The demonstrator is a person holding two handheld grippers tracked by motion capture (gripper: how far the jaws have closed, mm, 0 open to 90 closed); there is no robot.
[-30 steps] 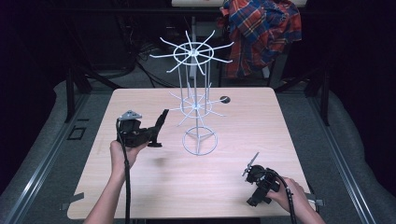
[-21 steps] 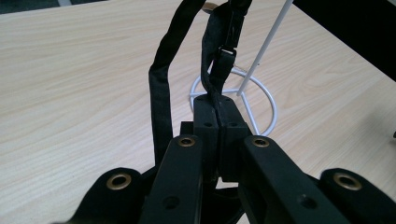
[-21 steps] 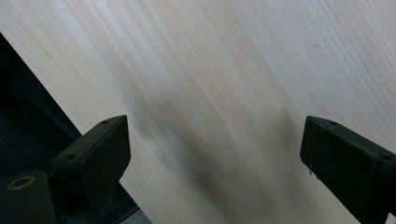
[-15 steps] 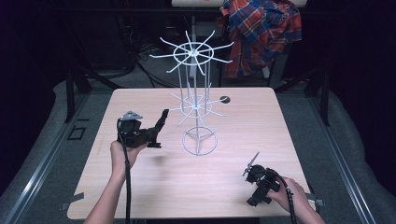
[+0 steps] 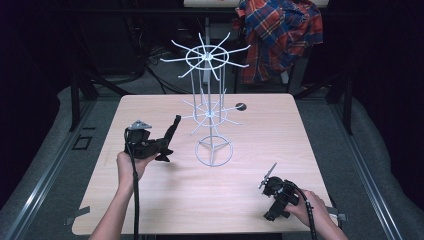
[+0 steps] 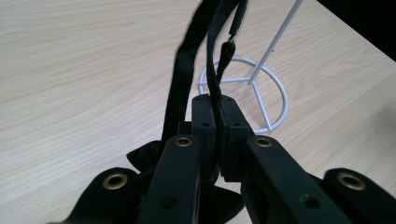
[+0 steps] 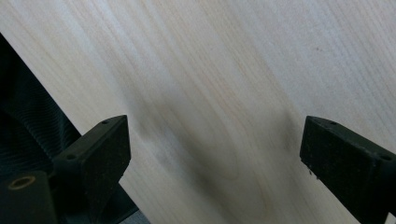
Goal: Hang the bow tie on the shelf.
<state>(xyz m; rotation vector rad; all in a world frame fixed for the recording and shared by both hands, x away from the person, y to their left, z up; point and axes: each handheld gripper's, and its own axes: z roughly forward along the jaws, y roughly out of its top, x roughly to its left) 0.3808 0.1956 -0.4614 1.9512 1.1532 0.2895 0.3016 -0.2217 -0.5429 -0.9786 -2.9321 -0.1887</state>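
Note:
My left gripper [image 5: 165, 146] is held above the left half of the wooden table [image 5: 160, 200], pointing right toward a white wire rack [image 5: 209, 90]. Its jaws are shut on a black strap [image 5: 173, 126] that rises past the tips, with more black material hanging below. In the left gripper view the gripper [image 6: 215, 116] pinches the strap [image 6: 187, 70], and the rack's ring base [image 6: 275, 93] lies just beyond. My right gripper [image 5: 274, 212] rests low near the table's front right edge. In the right gripper view that gripper [image 7: 219, 154] stands open over bare wood with nothing between the jaws.
The rack's round base [image 5: 214, 151] stands at the table's middle, with two tiers of spokes above it. A small dark round spot [image 5: 241, 106] lies behind the rack. A plaid shirt [image 5: 280, 35] hangs beyond the far edge. Dark floor surrounds the table.

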